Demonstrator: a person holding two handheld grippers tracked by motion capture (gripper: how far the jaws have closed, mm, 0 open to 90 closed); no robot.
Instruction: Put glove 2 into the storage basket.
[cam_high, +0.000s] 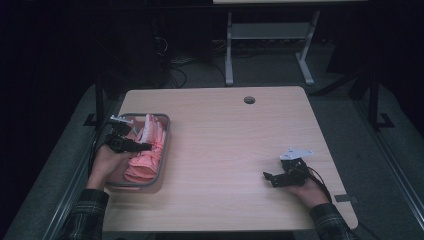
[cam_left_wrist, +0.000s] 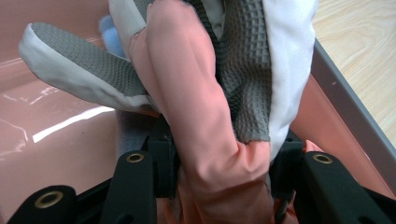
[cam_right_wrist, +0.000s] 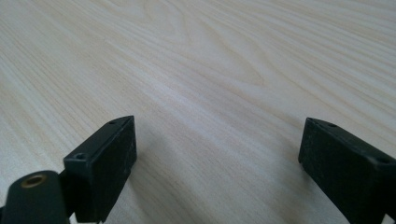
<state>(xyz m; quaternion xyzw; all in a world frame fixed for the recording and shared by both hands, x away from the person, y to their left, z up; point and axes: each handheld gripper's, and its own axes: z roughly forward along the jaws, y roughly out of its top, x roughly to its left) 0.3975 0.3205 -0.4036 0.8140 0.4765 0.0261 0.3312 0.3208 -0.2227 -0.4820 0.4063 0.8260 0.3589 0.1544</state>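
- Pale wood table in dim room; dark floor, metal desk legs and cables behind.
- Grey-rimmed pink bin at table's left edge, packed w/ pink cloth.
- Left gripper over the bin, pointing right, grey plate on top, cable trailing back to left hand.
- Left gripper view: jaws clamped on pink cloth bunched between them; fabric pressed by both pads, rising up thru centre of frame.
- Grey waffle-texture cloth w/ white edging draped over and beside the pink; tip of blue item behind, too hidden to ID.
- Bin's glossy pink inner wall at left, grey rim at right, bare table beyond.
- Right gripper resting low at table's right side, well apart from bin, in right hand; plaid sleeve at bottom.
- Right gripper view: jaws spread wide, nothing between, just wood grain.
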